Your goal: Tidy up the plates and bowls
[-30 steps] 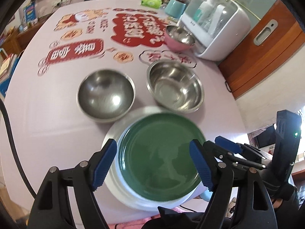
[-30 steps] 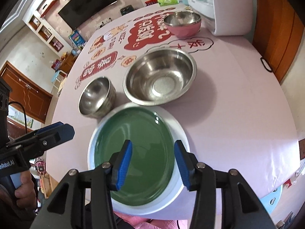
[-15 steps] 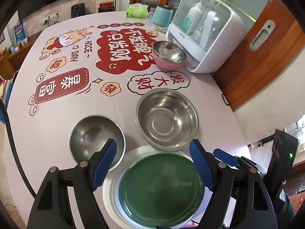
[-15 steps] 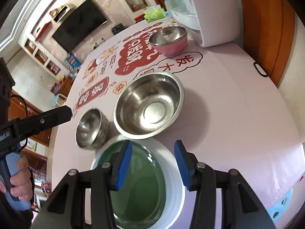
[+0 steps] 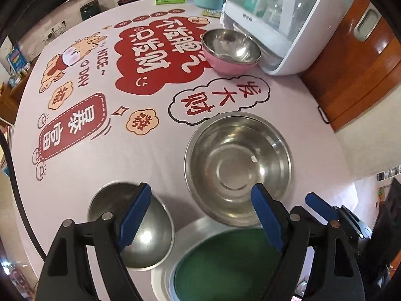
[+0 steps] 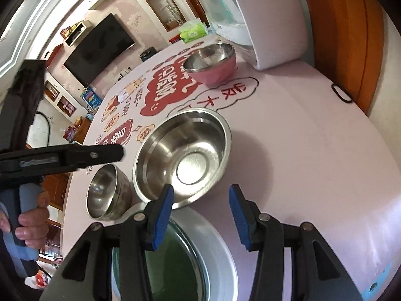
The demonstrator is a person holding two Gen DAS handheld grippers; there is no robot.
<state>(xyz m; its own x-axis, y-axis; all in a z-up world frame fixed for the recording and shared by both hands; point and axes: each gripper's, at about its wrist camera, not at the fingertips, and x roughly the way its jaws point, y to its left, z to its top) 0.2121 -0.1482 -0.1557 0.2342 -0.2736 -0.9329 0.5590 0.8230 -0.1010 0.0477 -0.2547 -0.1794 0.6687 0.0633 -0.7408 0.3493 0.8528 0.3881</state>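
Two plain steel bowls (image 5: 238, 168) (image 5: 130, 225); one steel bowl nested in one pink bowl (image 5: 225, 65); one green plate (image 5: 225, 266) on one white plate (image 5: 185, 235).

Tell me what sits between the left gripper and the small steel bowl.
Nothing visible. The open left gripper hangs above the small steel bowl, one pad over its rim, with only air between; the large steel bowl sits beside it.

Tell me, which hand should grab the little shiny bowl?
Probably the left. The left gripper has open jaws, one finger already over the small steel bowl. The right gripper sits further off, nearer the big steel bowl.
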